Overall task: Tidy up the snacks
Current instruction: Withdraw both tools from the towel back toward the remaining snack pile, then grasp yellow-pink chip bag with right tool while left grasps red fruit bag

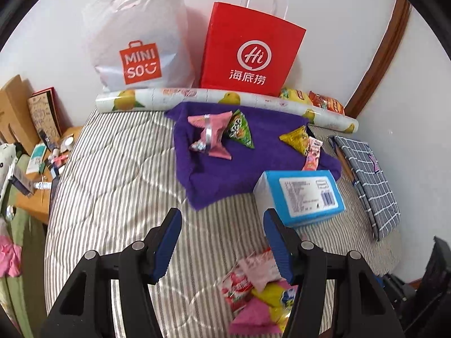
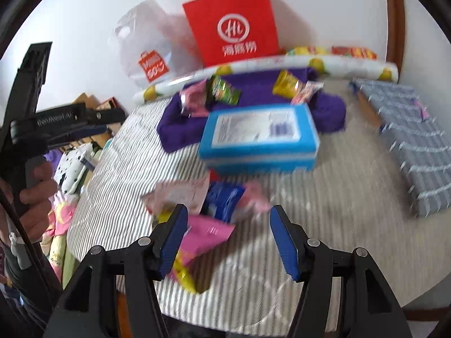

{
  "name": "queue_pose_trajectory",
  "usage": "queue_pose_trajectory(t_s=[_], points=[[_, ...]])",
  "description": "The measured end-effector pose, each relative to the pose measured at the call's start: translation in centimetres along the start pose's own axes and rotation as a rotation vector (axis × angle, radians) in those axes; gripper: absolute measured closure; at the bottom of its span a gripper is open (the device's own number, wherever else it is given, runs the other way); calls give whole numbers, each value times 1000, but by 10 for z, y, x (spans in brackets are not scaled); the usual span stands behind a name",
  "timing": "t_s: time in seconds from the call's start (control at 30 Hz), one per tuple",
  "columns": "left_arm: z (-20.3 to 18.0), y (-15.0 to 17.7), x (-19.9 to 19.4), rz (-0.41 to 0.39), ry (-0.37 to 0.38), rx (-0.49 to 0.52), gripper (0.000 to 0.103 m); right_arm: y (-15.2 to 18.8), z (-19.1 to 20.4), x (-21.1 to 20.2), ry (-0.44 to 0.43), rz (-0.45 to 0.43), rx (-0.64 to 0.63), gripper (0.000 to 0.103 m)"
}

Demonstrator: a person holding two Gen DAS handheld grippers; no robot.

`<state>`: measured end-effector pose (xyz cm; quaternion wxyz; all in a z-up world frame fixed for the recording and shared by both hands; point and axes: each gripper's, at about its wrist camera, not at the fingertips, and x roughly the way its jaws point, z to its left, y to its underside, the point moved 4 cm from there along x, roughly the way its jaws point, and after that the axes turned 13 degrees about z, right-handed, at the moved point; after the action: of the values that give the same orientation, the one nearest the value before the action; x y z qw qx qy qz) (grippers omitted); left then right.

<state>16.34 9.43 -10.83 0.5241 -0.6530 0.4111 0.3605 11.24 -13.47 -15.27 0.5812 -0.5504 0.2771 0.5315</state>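
Note:
On the striped bed, a purple towel (image 1: pixel 214 174) carries a pink packet (image 1: pixel 210 135), a green packet (image 1: pixel 239 129) and a yellow packet (image 1: pixel 297 139). A blue box (image 1: pixel 304 194) lies at the towel's near right corner. My left gripper (image 1: pixel 222 217) hangs open over bare bedding, with a heap of snack packets (image 1: pixel 262 290) beside its right finger. In the blurred right wrist view my right gripper (image 2: pixel 229 211) is open above that heap. A pink packet (image 2: pixel 208 233) and a blue packet (image 2: pixel 222 200) lie under its gap, untouched by the pads. The blue box (image 2: pixel 259 138) sits just beyond.
A red paper bag (image 1: pixel 248 50) and a white plastic bag (image 1: pixel 138 42) lean on the back wall behind a lemon-print roll (image 1: pixel 197 98). A checked pouch (image 1: pixel 372 180) lies on the right. A cluttered nightstand (image 1: pixel 42 169) stands left of the bed. A hand (image 2: pixel 36 186) holds the other gripper's handle.

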Motion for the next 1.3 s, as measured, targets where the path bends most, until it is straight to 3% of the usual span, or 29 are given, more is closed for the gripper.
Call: queue_pose_trajectory(t_s=[0.3,0.57,0.77,0.87,1.0,1.3], points=[[25,26,6,25,12,-31,45,27,28,30,-78,79,-5,42],[44,40,5,34,21,-53,45,30,48,62,-138,137,26,41],[51,48,11,51,18,-66,45,22,56,80,-74,137,27,34],[49,52,17,68,17,-64,45,19,54,86,-100,132,51,35],[40,53,27,91,34,-50,45,21,49,76,-103,98,41,44],[-5,53,57,149,73,22,45,32,34,28,-42,6,-19,45]])
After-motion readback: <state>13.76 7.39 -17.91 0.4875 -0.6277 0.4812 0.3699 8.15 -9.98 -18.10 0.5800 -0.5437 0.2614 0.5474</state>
